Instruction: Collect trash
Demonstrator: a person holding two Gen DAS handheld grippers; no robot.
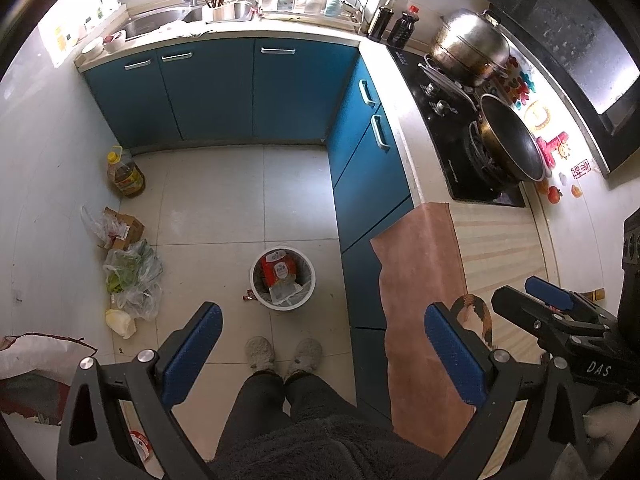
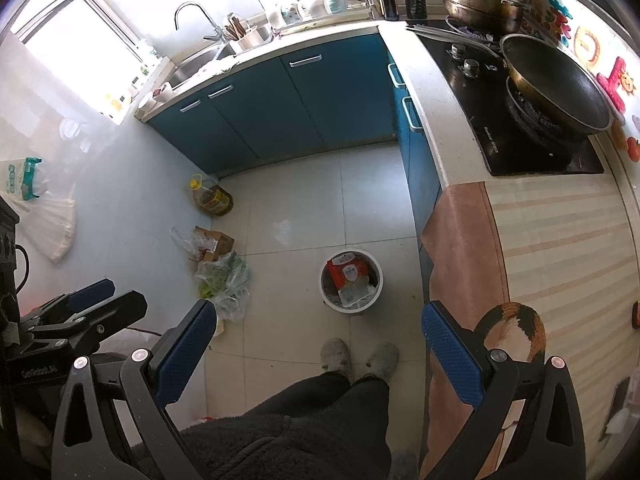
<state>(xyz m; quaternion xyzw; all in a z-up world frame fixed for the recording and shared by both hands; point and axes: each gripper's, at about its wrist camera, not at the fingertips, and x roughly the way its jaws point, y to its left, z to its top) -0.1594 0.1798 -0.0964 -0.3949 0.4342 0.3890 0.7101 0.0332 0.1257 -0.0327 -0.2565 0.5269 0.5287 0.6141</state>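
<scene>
Both tools, left [image 1: 322,354] and right [image 2: 320,350], gape empty above the bin [image 1: 283,278]; only the left view shows the red scrap [image 1: 249,295] beside it.

My right gripper [image 2: 318,344] hangs wide apart above my slippers [image 2: 336,354]; the white bin [image 2: 351,282] (red packet [image 2: 346,271] inside) stands on the floor [image 2: 300,216] ahead.

a wok [image 1: 510,138] sits on the black stove [image 1: 472,152], a steel pot [image 1: 470,46] behind it.

Window [image 2: 76,36] glare, sharp centre, fisheye-warped edges
</scene>
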